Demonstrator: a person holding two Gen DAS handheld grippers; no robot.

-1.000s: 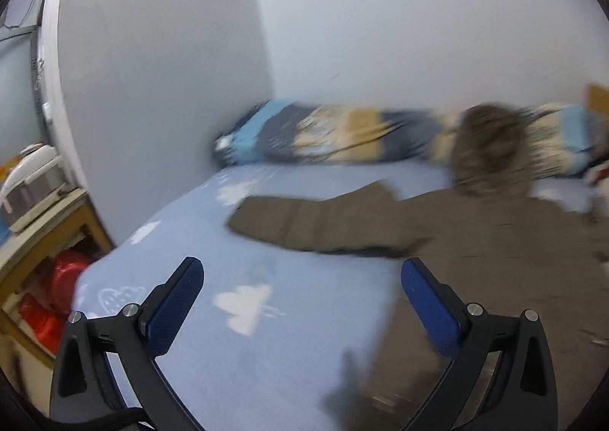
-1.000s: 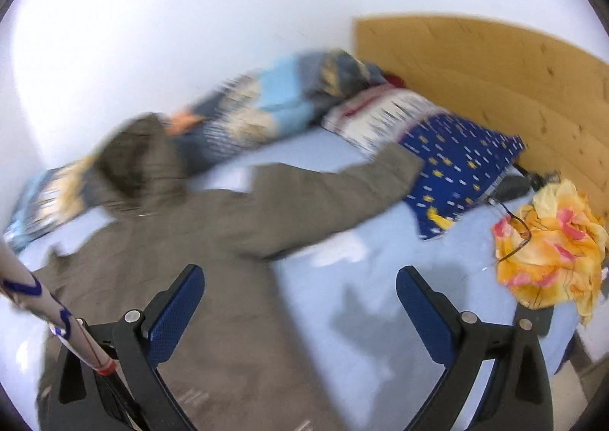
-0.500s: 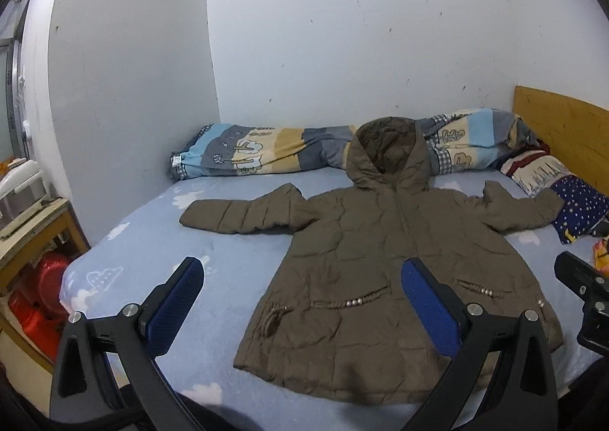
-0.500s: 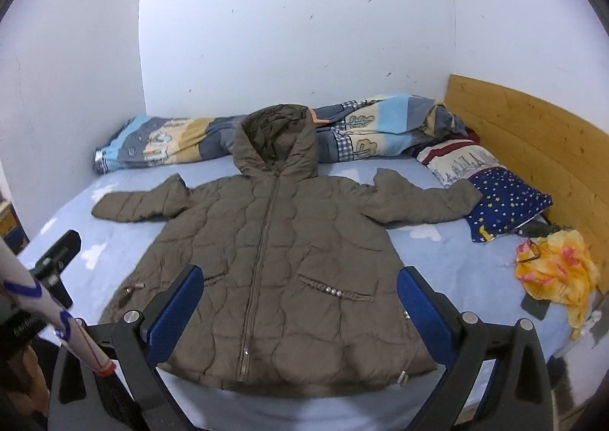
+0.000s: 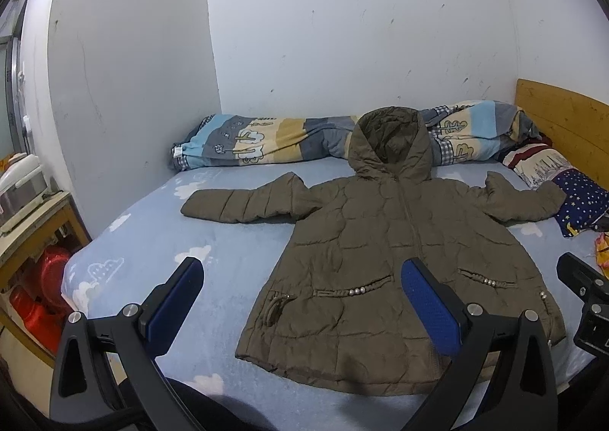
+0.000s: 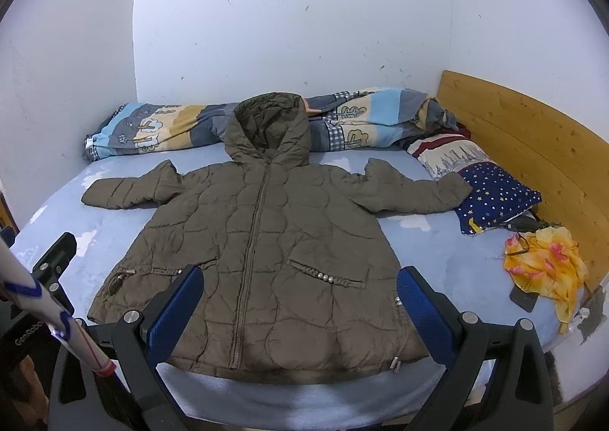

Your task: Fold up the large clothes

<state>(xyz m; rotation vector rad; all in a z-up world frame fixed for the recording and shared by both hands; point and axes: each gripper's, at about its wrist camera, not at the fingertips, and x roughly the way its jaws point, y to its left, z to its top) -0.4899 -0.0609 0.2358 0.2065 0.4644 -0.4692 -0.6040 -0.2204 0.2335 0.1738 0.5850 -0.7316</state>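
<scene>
Jacket (image 6: 262,240) flat on bed (image 6: 437,252) as before, both tongs (image 5: 304,301) (image 6: 297,305) still spread, empty

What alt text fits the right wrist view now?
An olive hooded puffer jacket lies spread flat, zipped, sleeves out, on a light blue bed. The open right gripper frames its hem, holding nothing.

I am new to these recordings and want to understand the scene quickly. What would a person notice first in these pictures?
First, the large olive-brown hooded jacket, spread flat and zipped in the middle of the light blue bed, sleeves out to both sides. Behind it, along the white wall, lies a rolled striped quilt, and a bright yellow cloth sits near the wooden headboard. Both the left hand-held gripper and the right hand-held gripper hang open before the jacket's hem, holding nothing.
</scene>
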